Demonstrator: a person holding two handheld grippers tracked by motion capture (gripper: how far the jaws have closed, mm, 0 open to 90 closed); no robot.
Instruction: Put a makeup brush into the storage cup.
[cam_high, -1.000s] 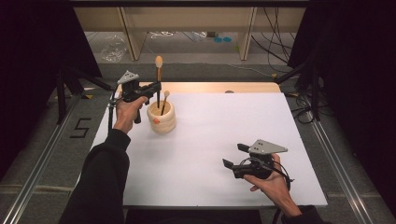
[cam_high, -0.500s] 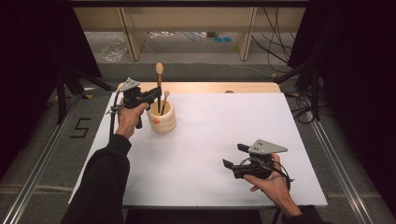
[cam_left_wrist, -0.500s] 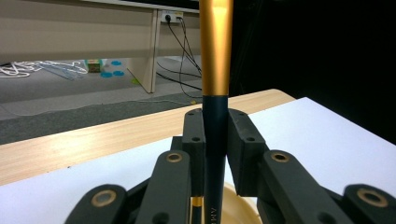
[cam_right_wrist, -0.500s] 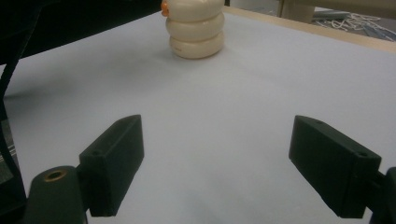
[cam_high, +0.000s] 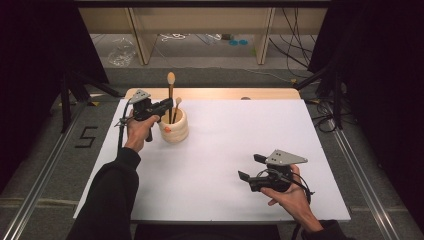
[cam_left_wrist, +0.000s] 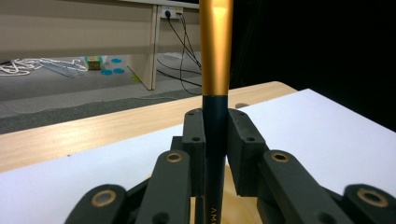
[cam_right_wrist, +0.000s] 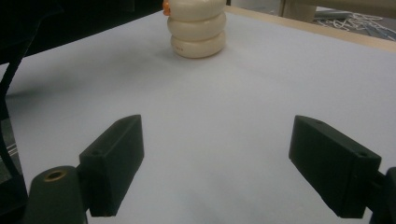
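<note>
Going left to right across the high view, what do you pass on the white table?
Left tool, shut on the dark brush → cream ridged holder, into which the brush reaches → bare white table → right tool, open, low over the table.

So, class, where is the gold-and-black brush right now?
In the high view, the brush stands upright in the cream holder at the table's far left, clamped by the left gripper.

**Cream, gold and black**

The ribbed holder (cam_high: 174, 128) is cream with an orange spot. The brush (cam_left_wrist: 215, 102) has a gold ferrule above a dark handle (pale lettering low down). Black fingers (cam_left_wrist: 194, 135); white tabletop (cam_high: 235, 150), light wood edge.
</note>
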